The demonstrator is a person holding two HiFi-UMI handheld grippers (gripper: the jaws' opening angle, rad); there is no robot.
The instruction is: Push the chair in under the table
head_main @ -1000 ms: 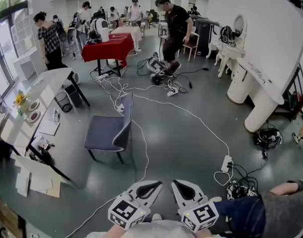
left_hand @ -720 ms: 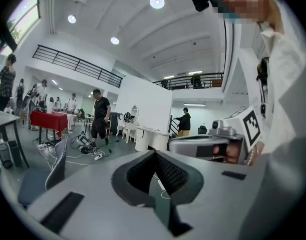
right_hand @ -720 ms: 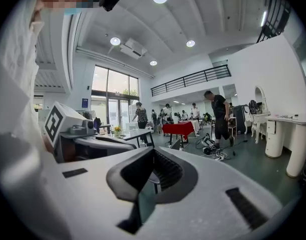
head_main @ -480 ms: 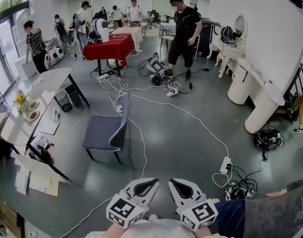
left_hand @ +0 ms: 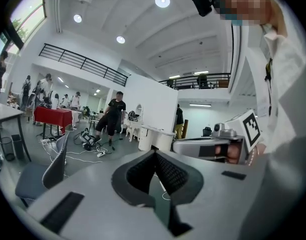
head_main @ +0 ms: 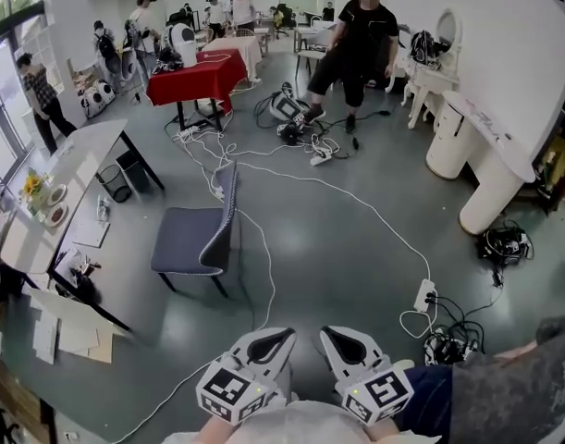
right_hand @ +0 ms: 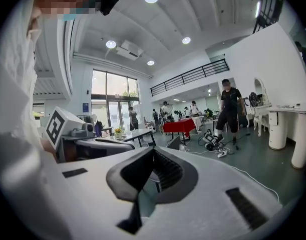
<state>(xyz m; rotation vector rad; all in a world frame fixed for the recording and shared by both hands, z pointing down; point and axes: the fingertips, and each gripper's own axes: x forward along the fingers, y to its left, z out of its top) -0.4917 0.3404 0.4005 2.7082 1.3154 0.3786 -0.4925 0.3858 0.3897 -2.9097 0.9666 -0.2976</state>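
Two tools, the left gripper (head_main: pixel 275 342) and the right gripper (head_main: pixel 342 342), are held side by side at 6 o'clock in the head view, each with its jaws pressed together on nothing. The approach is judged to be in hand: the chair (head_main: pixel 194 239) stands untouched at 10 o'clock, well apart from them, short of the white table (head_main: pixel 74 165) at 9 o'clock. Next, its backrest must be reached and pushed toward 9 o'clock. The chair is seen upright, blue-grey upholstered, dark-legged, a white cable (head_main: pixel 268 280) lying just beside it.

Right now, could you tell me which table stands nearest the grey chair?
The long white table at the left, bearing yellow flowers; the chair faces it. The red-draped table stands well beyond the chair.
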